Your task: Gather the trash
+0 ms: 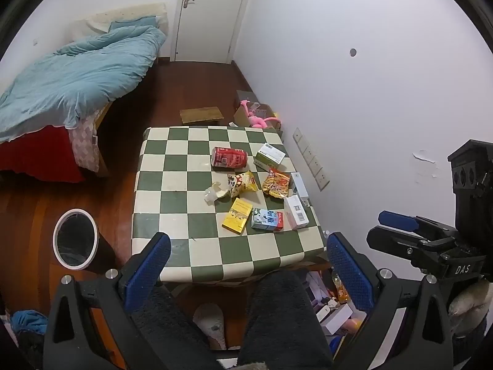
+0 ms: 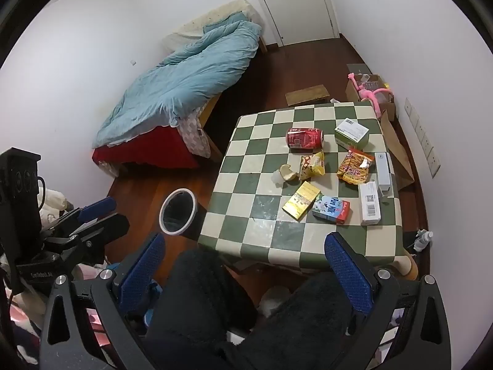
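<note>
A green-and-cream checked table (image 1: 172, 160) (image 2: 246, 135) carries the litter: a red can (image 1: 229, 157) (image 2: 304, 137) on its side, a yellow snack bag (image 1: 243, 181) (image 2: 312, 164), an orange snack bag (image 1: 276, 182) (image 2: 354, 166), a crumpled white cup (image 1: 214, 192) (image 2: 285, 174), a yellow box (image 1: 236, 219) (image 2: 301, 201) and a blue-red carton (image 1: 267, 219) (image 2: 331, 209). A round white-rimmed bin (image 1: 75, 239) (image 2: 178, 206) stands on the floor left of the table. My left gripper (image 1: 246, 271) and right gripper (image 2: 246, 271) hang open above the table's near edge, holding nothing.
White boxes (image 1: 296, 211) (image 2: 369, 202) and a green-white box (image 1: 269, 154) (image 2: 352, 132) lie by the table's right edge. A bed with a blue quilt (image 1: 77, 74) is at the left. A person's dark-clad knees (image 1: 277, 317) are under the grippers. A cardboard box with a pink toy (image 1: 258, 117) stands behind the table.
</note>
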Available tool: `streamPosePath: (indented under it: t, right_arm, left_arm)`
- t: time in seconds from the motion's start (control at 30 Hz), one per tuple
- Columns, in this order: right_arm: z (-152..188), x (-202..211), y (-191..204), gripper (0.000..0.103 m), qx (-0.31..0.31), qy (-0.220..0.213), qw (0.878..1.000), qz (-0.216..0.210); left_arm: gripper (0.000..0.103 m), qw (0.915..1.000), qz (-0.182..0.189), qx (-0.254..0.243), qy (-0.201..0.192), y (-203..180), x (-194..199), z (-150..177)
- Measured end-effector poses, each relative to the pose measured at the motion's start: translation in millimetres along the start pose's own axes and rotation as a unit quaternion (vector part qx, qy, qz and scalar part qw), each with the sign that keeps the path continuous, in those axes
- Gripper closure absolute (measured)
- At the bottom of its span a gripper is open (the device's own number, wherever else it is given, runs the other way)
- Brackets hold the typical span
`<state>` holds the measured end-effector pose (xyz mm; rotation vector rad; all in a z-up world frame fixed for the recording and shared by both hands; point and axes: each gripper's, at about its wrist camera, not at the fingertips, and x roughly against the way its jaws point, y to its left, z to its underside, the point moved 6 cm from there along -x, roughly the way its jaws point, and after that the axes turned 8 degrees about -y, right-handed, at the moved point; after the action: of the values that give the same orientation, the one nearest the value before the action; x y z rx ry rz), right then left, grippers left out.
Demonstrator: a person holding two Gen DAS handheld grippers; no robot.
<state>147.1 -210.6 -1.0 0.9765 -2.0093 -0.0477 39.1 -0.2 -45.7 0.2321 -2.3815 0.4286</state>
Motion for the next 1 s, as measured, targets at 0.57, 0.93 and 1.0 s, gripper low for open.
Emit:
streamPosePath:
  t: [0.57, 0.93, 1.0]
  right_arm:
    - [2, -2, 8, 0.000, 0.013, 0.000, 1.000, 0.002]
    - [-5, -5, 9, 0.000, 0.014, 0.002, 1.000, 0.000]
    - [-6, -5, 10, 0.000, 0.014, 0.002, 1.000, 0.000]
  left_arm:
    - [0.000, 1.0000, 0.004, 0.005, -0.002, -7, -3, 0]
    - [0.000, 0.9999, 0.007, 0.007, -0.006, -4, 2, -7]
    - [0.000, 0.9999, 0.008, 0.007, -0.005, -4, 2, -7]
